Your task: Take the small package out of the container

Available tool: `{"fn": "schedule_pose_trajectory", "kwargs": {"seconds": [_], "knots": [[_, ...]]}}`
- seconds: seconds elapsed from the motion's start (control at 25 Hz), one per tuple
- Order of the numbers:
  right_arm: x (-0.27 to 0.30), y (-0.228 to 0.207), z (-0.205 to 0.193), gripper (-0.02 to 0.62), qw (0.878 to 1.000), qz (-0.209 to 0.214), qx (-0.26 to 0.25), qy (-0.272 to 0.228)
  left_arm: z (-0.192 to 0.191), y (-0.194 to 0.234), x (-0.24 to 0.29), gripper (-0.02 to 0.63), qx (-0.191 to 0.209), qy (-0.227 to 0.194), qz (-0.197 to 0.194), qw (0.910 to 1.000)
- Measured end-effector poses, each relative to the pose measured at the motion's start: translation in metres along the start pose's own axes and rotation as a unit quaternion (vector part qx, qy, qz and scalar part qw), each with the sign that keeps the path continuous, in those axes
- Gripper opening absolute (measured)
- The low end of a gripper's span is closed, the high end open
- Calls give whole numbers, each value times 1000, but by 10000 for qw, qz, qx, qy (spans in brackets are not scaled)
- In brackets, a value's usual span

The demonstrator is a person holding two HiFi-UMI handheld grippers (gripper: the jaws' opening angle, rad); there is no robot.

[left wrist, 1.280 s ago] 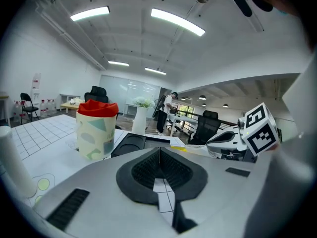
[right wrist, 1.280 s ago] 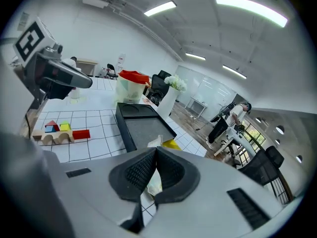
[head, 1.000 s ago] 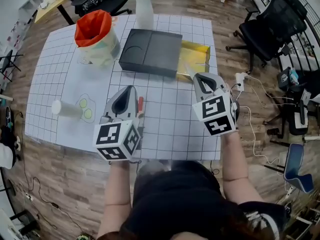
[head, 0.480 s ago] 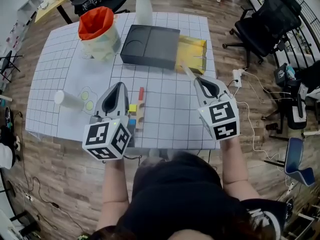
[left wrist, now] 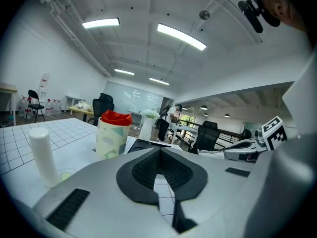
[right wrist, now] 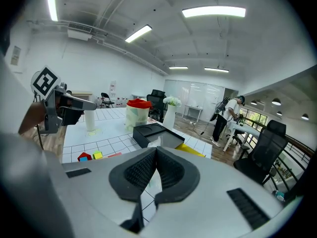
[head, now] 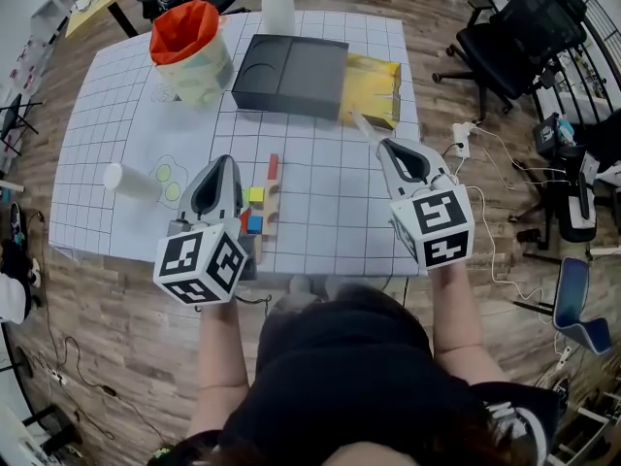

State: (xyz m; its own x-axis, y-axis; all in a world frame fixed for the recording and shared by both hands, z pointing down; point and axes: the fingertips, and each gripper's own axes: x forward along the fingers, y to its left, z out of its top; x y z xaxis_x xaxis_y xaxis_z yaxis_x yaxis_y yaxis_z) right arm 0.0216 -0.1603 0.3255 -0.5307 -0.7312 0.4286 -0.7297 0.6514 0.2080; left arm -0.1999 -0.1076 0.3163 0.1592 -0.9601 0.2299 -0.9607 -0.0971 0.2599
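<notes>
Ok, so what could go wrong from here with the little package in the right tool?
1. The right tool pinches the small package only by its end, with most of it sticking out past the tips; it may slip loose.
2. The coloured blocks lie on the mat close beside the left tool; a careless sweep could scatter them.

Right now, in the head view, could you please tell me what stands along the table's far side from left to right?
red-lined paper cup → black box → yellow container
</notes>
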Motion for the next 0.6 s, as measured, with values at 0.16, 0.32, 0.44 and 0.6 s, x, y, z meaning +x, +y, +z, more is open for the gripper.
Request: {"fn": "schedule_pose_trajectory", "kwargs": {"seconds": [0.16, 0.32, 0.44, 0.6], "knots": [[-2, 0, 0, 17, 10000, 32, 15, -31, 0, -2, -2, 28, 28, 5, 2, 10000], [-3, 0, 0, 17, 9999, 88, 82, -104, -3, -1, -2, 28, 6, 29, 35, 10000], [-2, 0, -2, 17, 9997, 156, 163, -112, -7, -1, -2, 28, 4, 78, 42, 10000], [1, 0, -3, 17, 9991, 263, 302, -149, -10, 1, -1, 28, 30, 128, 75, 9999]]}}
